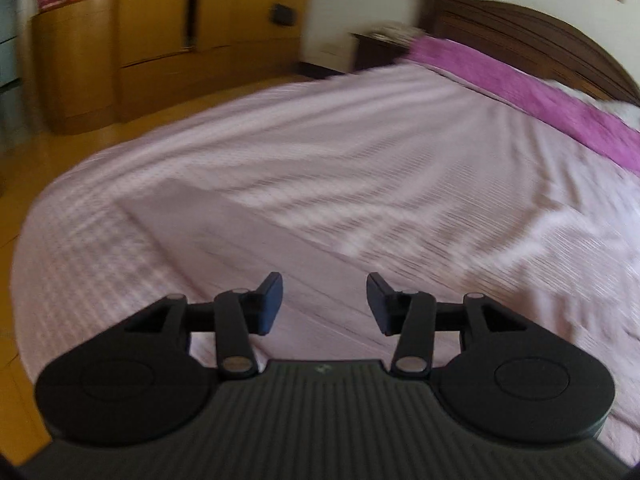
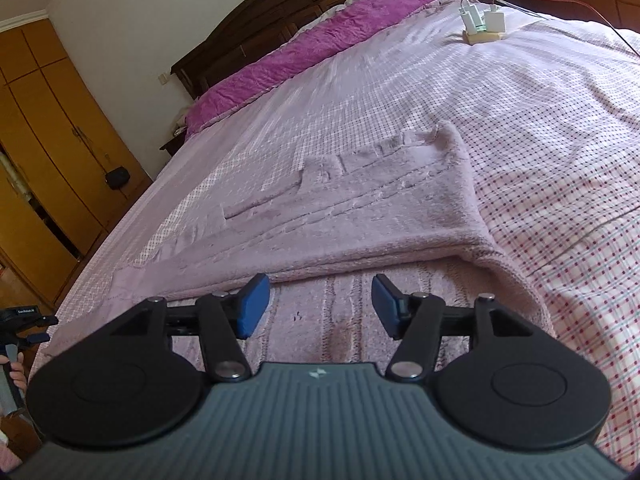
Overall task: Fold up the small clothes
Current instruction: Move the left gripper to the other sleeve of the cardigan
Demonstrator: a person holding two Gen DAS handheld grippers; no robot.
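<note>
A pale mauve fuzzy garment (image 2: 360,208) lies flat on the checked bedspread (image 2: 540,120), with one layer folded over a ribbed knit part (image 2: 352,312) nearest me. My right gripper (image 2: 320,306) is open and empty, just above that ribbed part. In the blurred left wrist view the same garment (image 1: 240,240) lies ahead as a flat mauve shape. My left gripper (image 1: 324,304) is open and empty above its near edge.
A purple blanket (image 2: 304,52) lies along the dark wooden headboard (image 2: 248,20). White chargers with cables on a small block (image 2: 482,24) sit on the far right of the bed. Wooden wardrobes (image 1: 160,20) stand beyond the bed's left edge.
</note>
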